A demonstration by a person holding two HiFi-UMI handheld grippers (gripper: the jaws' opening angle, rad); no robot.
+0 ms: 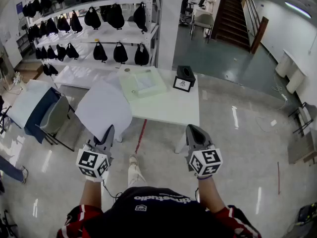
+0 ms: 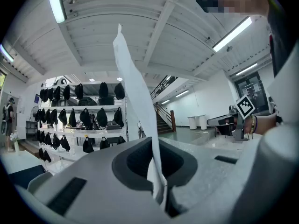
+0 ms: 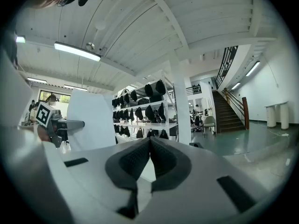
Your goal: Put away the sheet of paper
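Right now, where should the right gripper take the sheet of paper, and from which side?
Probably the near edge of the sheet of paper, beside where the left gripper pinches it, coming forward from your side. The thin sheet reaches away from you, so that edge meets the jaws. The shut right gripper must open first.

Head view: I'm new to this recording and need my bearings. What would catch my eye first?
A large white sheet of paper stands out, pinched at its lower edge by the left gripper and raised in front of the near left corner of the white table. The right gripper is held beside it, shut and empty. Behind the table, shelves lined with black bags fill the upper left.
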